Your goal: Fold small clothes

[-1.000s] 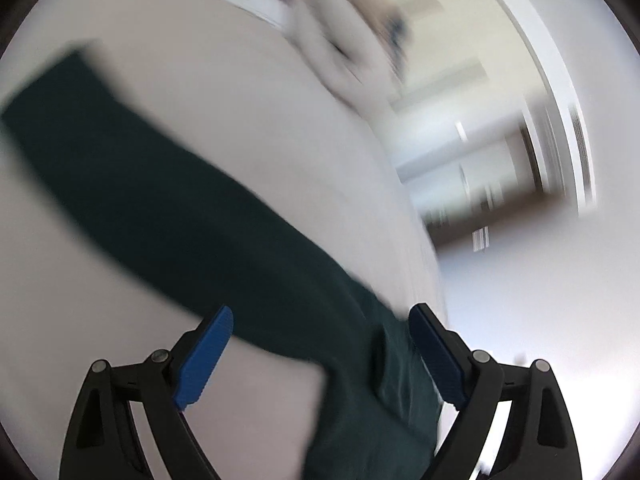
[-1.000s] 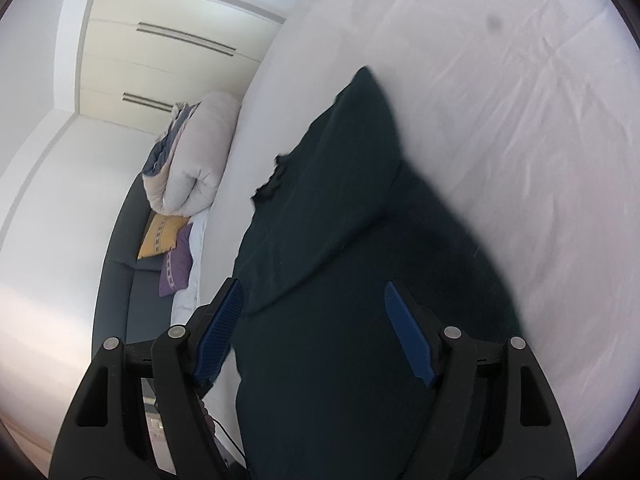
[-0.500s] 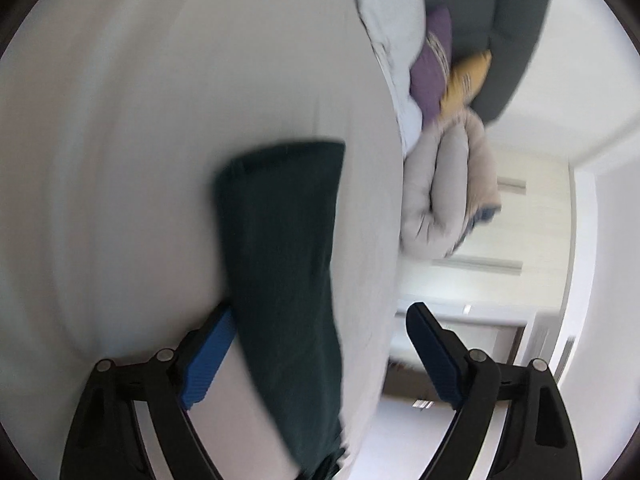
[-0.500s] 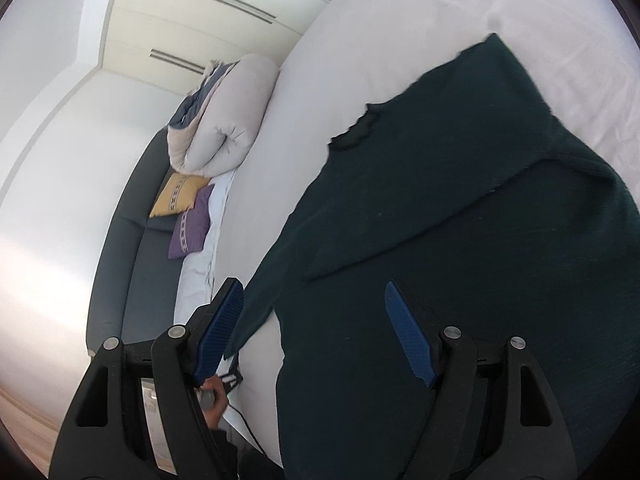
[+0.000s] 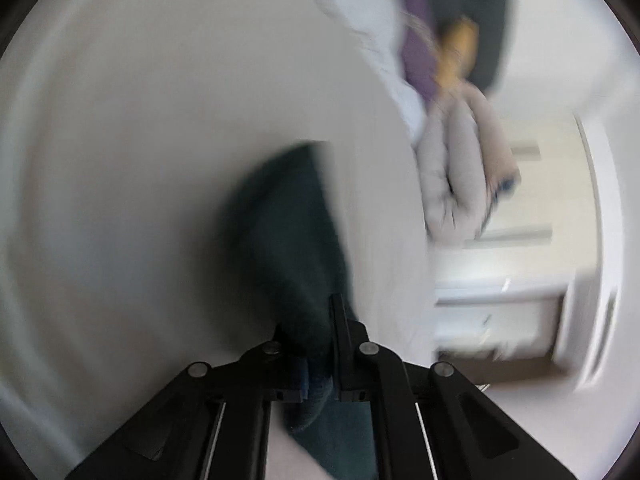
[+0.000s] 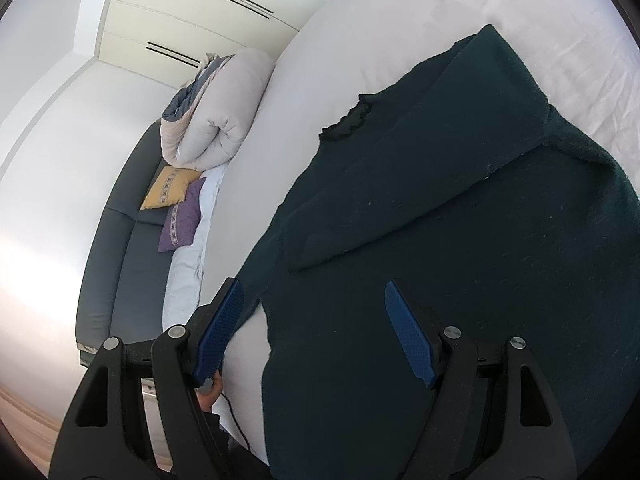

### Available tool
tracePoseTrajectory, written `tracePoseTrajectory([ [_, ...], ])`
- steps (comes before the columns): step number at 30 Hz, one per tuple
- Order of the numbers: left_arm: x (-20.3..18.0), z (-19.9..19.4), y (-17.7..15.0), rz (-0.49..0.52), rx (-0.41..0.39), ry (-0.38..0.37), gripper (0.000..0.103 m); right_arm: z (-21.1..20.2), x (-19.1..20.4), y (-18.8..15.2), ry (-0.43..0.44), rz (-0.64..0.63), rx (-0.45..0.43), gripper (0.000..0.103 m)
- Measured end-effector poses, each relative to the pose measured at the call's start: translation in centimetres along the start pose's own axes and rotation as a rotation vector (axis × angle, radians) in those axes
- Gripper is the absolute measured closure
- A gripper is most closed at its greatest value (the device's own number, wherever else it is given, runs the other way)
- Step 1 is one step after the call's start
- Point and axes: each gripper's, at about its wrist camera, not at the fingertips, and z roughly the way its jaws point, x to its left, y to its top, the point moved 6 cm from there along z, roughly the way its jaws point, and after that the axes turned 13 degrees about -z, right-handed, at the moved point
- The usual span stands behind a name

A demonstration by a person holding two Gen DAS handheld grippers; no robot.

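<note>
1. Starting with the left wrist view: the picture is heavily blurred.
2. The left hand-held gripper (image 5: 310,344) has its jaws drawn together on a strip of the dark green garment (image 5: 288,240). The jaws have just been closing, and the cloth sits between them.
3. The strip runs from the jaws up across the white bed (image 5: 140,160) and ends in a squared edge near the middle of the picture.
4. To the right of the bed edge lie a rolled pale duvet (image 5: 460,176), a purple cushion (image 5: 418,56) and a yellow cushion (image 5: 458,44). Their detail is lost to blur.
5. Right wrist view: the right hand-held gripper (image 6: 312,332) has its blue pads (image 6: 408,334) standing well apart, with nothing pressed between them.
6. The dark green garment (image 6: 460,260) lies spread on the white bed (image 6: 400,32) and fills the lower right of the picture. One flap is folded over the body of the garment, forming a diagonal edge.
7. The neckline (image 6: 346,122) shows at the upper left edge of the garment.
8. The left pad sits over the bed edge, and the right pad sits over the garment. Contact cannot be judged.
9. Beyond the bed: a rolled pale duvet (image 6: 216,120), a yellow cushion (image 6: 170,188) and a purple cushion (image 6: 182,220) on a dark sofa (image 6: 116,264), with white cupboards (image 6: 200,12) behind.
10. A person's fingers (image 6: 214,390) show just below the left pad.
</note>
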Motion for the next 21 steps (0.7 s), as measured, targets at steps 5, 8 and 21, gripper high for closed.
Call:
tracePoseTrajectory([
  [5, -10.1, 1.8, -12.0, 0.692, 0.033, 0.072, 0.096, 2.0, -0.9, 0.9, -0.016, 0.007, 0.008, 0.030],
  [8, -12.6, 2.3, -23.5, 1.167, 0.073, 0.078, 0.096, 4.7, -0.1, 1.7, -0.010, -0.010, 0.038, 0.030],
  [21, -6.8, 1.8, -34.3, 1.546, 0.086, 0.100, 0.096, 20.4, 3.8, 1.1, 0.182, 0.102, 0.285, 0.030],
])
